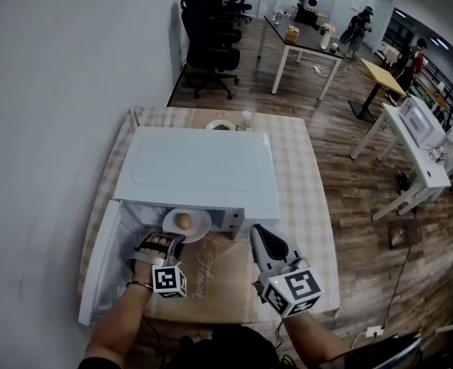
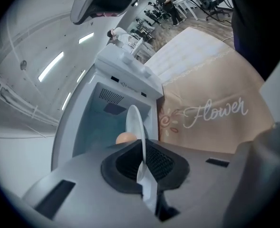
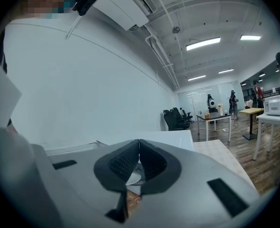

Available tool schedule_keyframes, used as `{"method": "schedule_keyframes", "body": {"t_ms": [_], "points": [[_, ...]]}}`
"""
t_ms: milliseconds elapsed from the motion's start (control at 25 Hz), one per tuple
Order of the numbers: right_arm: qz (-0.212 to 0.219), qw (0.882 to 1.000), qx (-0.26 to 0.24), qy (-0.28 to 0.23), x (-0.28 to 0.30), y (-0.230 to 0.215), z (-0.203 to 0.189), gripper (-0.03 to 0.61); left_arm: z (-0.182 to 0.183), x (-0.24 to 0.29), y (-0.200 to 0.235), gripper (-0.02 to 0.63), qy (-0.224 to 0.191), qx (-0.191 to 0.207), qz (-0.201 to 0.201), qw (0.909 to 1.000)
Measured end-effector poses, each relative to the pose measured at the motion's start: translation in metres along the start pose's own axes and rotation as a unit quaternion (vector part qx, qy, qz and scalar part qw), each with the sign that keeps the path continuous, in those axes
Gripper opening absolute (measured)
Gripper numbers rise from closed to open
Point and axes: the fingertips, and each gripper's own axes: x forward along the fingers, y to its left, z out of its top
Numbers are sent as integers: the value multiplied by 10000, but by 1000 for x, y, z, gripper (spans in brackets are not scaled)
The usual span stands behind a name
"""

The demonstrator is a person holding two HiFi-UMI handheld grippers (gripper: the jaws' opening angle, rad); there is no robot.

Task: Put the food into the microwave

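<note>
A white microwave [image 1: 195, 171] stands on the table with its door [image 1: 103, 271] swung open to the left. My left gripper [image 1: 171, 239] is shut on the rim of a white plate [image 1: 195, 227] that carries a round tan piece of food [image 1: 184, 221], at the mouth of the oven. In the left gripper view the plate [image 2: 134, 122] is edge-on between the jaws, the food [image 2: 126, 138] is on its left, and the cavity [image 2: 99, 122] lies behind. My right gripper [image 1: 255, 231] is shut and empty in front of the oven's right side; its jaws [image 3: 139, 148] meet tip to tip.
A brown mat with "Flower" lettering [image 1: 211, 279] lies on the checked tablecloth [image 1: 311, 206] in front of the oven. Behind the microwave stand a plate of greens [image 1: 220, 126] and a small cup [image 1: 246, 118]. The wall is at the left; office chairs and desks stand beyond.
</note>
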Motion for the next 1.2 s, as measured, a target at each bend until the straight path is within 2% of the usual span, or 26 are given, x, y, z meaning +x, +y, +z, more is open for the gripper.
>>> {"method": "schedule_keyframes", "body": {"t_ms": [640, 840, 1200], "points": [[11, 9999, 91, 115, 14, -20, -10, 8, -19, 47, -9, 18, 354, 123, -195, 9991], [1, 9998, 94, 163, 17, -23, -14, 8, -27, 60, -8, 18, 455, 106, -183, 9987], [-1, 9997, 115, 206, 20, -28, -17, 8, -28, 73, 9, 18, 460, 311, -53, 9984]]}}
